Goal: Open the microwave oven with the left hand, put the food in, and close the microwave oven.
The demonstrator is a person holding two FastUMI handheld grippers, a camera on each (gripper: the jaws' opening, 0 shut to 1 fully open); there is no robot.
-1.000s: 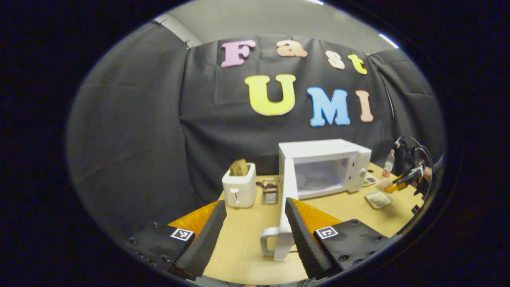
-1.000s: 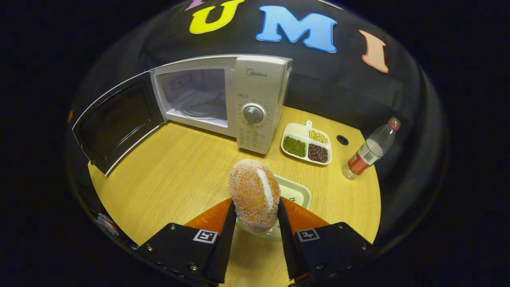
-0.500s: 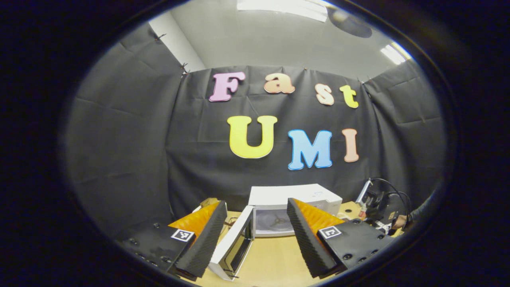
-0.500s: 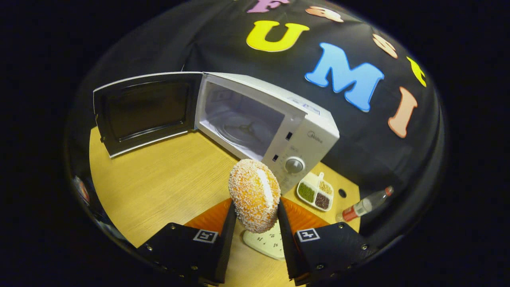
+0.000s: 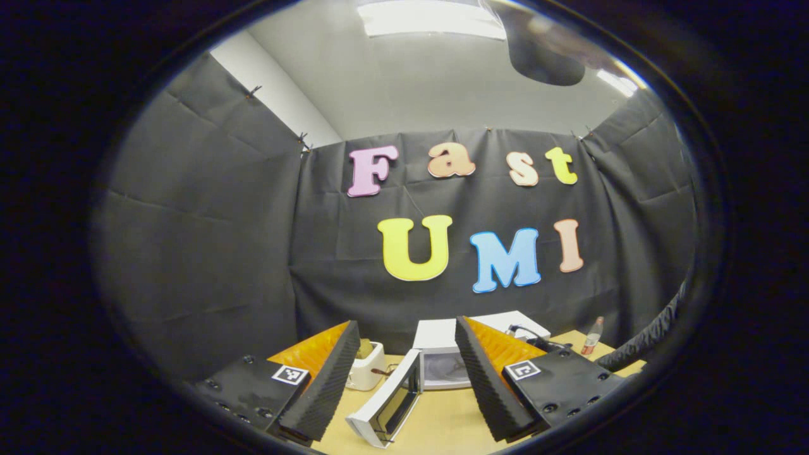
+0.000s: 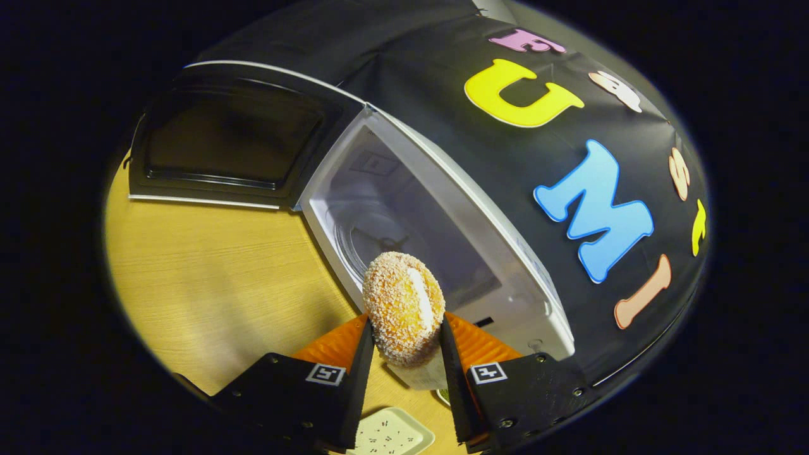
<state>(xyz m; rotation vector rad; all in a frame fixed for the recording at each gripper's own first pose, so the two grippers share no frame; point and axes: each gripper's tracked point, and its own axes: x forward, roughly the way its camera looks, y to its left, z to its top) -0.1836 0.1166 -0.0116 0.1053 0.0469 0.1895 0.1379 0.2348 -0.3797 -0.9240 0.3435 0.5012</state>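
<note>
In the right gripper view my right gripper is shut on a round crumb-coated bun, held just in front of the white microwave. Its cavity with the glass turntable lies right behind the bun, and the door is swung wide open to the left. In the left gripper view my left gripper stands open with nothing between its fingers, tilted up and back from the table. Between its fingers, farther off, show the open door and the microwave.
A white toaster stands left of the microwave, a plastic bottle at the far right on the wooden table. A dark sleeve reaches in from the right. A small white plate lies below the right gripper.
My right gripper has carried the bun up and closer to the microwave's opening, off the plate. The left gripper has drawn back from the door handle and tilted upward.
</note>
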